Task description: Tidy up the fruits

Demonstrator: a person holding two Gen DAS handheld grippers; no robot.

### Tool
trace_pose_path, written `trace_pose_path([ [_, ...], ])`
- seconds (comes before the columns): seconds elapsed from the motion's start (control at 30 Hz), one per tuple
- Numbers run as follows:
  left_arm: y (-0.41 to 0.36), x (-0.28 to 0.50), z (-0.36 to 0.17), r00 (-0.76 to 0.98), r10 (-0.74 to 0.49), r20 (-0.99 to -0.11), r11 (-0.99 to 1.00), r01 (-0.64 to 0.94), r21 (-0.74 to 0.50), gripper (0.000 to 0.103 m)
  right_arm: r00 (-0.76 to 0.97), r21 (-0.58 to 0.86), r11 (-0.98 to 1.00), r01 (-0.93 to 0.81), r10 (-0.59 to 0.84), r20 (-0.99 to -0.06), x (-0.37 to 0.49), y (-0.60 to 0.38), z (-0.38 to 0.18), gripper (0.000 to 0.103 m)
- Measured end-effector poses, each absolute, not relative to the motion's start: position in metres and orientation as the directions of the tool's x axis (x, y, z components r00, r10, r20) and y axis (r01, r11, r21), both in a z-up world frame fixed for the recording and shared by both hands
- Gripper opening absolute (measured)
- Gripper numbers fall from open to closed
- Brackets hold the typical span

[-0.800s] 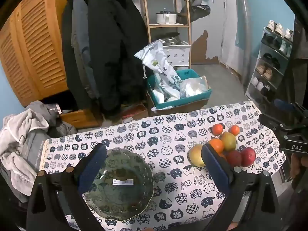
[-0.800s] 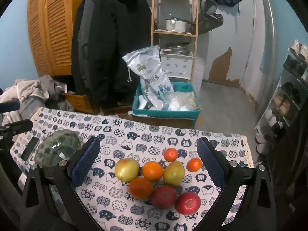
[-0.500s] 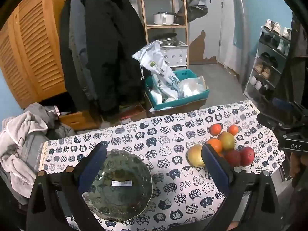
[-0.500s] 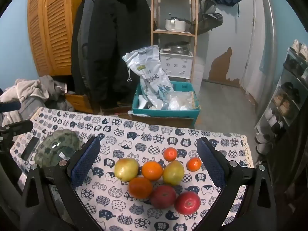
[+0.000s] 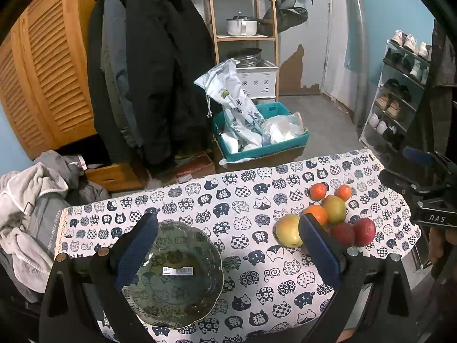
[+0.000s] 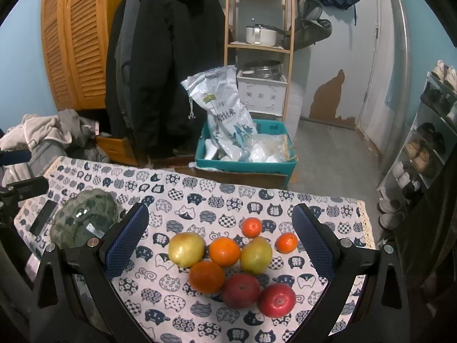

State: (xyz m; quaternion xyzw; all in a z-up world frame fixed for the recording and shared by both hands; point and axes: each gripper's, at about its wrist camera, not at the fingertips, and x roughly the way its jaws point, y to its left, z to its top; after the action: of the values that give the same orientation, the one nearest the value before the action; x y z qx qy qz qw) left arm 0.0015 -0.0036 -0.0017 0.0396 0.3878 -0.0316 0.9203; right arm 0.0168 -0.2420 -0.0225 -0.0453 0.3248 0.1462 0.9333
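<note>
A cluster of fruit lies on the cat-print tablecloth (image 6: pixel 200 197): two yellow-green apples (image 6: pixel 186 248), two oranges (image 6: pixel 224 251), two red apples (image 6: pixel 277 300) and two small tangerines (image 6: pixel 252 227). A green glass bowl (image 5: pixel 174 274) stands empty at the left; it also shows in the right wrist view (image 6: pixel 84 219). My left gripper (image 5: pixel 228 254) is open above the bowl's right side. My right gripper (image 6: pixel 220 243) is open and empty, held above the fruit. The fruit also shows in the left wrist view (image 5: pixel 288 230).
A dark phone (image 6: pixel 43 220) lies at the table's left edge beside the bowl. Beyond the table are a teal crate with bags (image 6: pixel 245 154), hanging coats (image 6: pixel 162 65), a wooden shelf (image 6: pixel 260 28), a clothes pile (image 5: pixel 31 200) and a shoe rack (image 5: pixel 400 91).
The left wrist view has shifted slightly; the bowl sits a little higher in frame. The right gripper and fruit look unchanged.
</note>
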Motion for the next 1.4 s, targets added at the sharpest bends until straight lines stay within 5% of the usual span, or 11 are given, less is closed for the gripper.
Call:
trace_pose_path([
  [1.4,-0.0074,-0.002,-0.0067,0.693,-0.032,-0.72,0.994,0.095,0.046,0.1,0.742,0.005,0.953,-0.302,0.239,-0.626,0.0173,-0.2461,-0.0243,0.098],
])
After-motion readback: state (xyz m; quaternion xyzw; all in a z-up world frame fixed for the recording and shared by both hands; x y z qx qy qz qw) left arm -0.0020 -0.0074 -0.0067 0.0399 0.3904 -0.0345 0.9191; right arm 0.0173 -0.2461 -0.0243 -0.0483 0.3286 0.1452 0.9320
